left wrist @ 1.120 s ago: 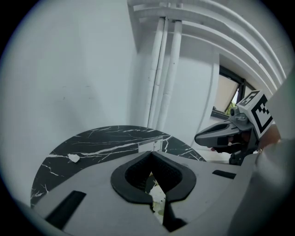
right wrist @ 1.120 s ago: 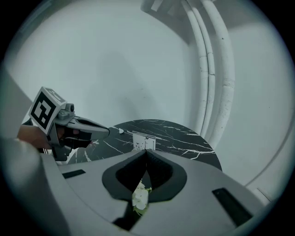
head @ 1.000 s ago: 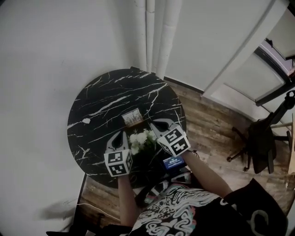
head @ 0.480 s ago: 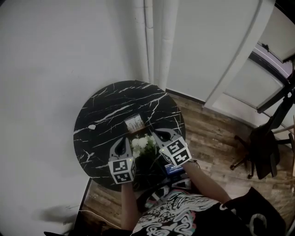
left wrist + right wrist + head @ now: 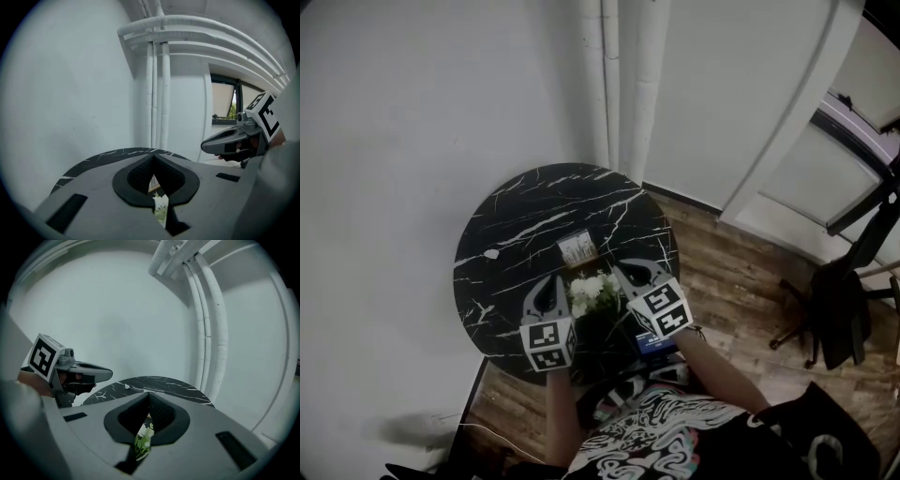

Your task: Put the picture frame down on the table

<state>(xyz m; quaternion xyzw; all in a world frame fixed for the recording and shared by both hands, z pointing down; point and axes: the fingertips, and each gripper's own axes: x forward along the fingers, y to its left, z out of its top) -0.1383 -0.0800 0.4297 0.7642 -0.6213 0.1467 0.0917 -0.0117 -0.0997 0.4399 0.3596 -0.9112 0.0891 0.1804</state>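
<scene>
A small picture frame point(image 5: 576, 249) stands near the middle of the round black marble table point(image 5: 516, 225), just beyond a bunch of white flowers point(image 5: 591, 289). My left gripper point(image 5: 551, 281) hovers left of the flowers, shut and holding nothing. To the flowers' right, my right gripper point(image 5: 622, 270) is also shut and empty. In the left gripper view the left gripper point(image 5: 153, 157) has its jaws meeting, with flowers point(image 5: 161, 208) showing through the gap. In the right gripper view the right gripper point(image 5: 147, 393) looks the same, flowers point(image 5: 143, 439) below it. Neither gripper touches the frame.
A small white object point(image 5: 491, 253) lies at the table's left. A blue item point(image 5: 654, 339) sits at the near edge under my right arm. White pipes point(image 5: 619, 84) run up the wall behind the table. A dark office chair point(image 5: 839, 309) stands on the wooden floor point(image 5: 722, 272) to the right.
The head view has shifted, so the table sits lower in the picture. Both grippers stay shut on either side of the flowers; the frame has not moved.
</scene>
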